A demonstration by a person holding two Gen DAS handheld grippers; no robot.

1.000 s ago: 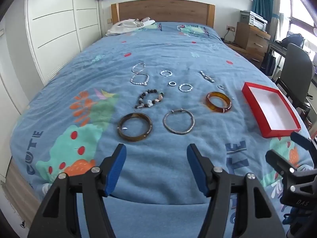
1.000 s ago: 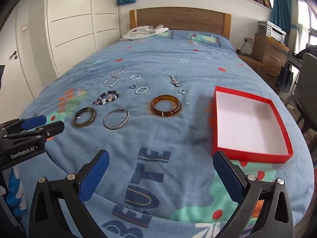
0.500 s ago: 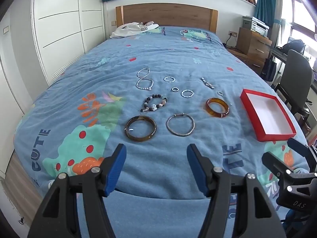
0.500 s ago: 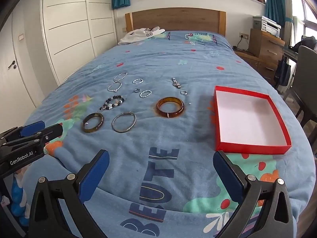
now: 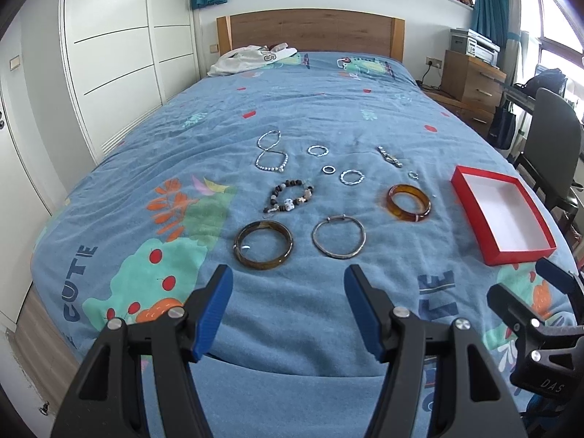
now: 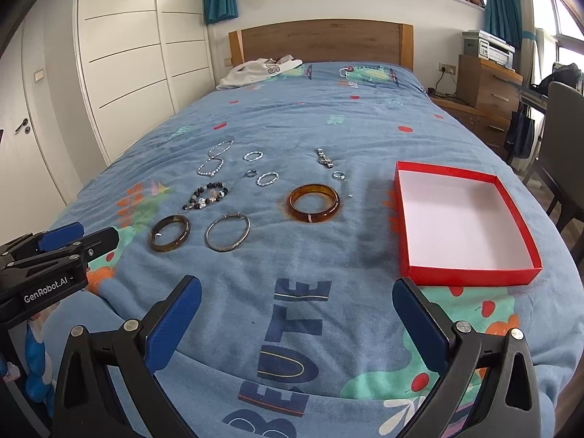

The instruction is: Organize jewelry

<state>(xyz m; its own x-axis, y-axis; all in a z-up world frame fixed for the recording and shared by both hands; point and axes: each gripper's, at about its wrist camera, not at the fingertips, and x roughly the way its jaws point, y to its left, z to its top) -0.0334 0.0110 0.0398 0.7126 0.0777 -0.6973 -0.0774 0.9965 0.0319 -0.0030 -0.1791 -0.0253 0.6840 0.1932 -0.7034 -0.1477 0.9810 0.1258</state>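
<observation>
Jewelry lies spread on a blue printed bedspread point(image 5: 310, 109). A dark brown bangle point(image 5: 263, 244), a thin silver bangle point(image 5: 339, 237) and an amber bangle point(image 5: 408, 202) form the near row. Behind them lie a beaded bracelet point(image 5: 289, 200), a pearl strand point(image 5: 269, 152), small silver rings point(image 5: 352, 176) and a metal clasp piece point(image 5: 390, 157). A shallow red box point(image 6: 460, 219) with a white inside sits empty at the right. My left gripper point(image 5: 287, 284) hovers open in front of the two near bangles. My right gripper point(image 6: 296, 295) is open wide over the bed's near edge, left of the box's near corner.
A white garment point(image 5: 252, 59) lies by the wooden headboard point(image 5: 310, 31). White wardrobe doors point(image 5: 109, 54) line the left wall. A wooden dresser point(image 5: 471, 80) with a printer and a dark chair point(image 5: 551, 138) stand to the right of the bed.
Both cameras have drawn back and tipped up a little, so the jewelry and box look smaller and more of the room shows. Both grippers stayed open; nothing on the bed moved.
</observation>
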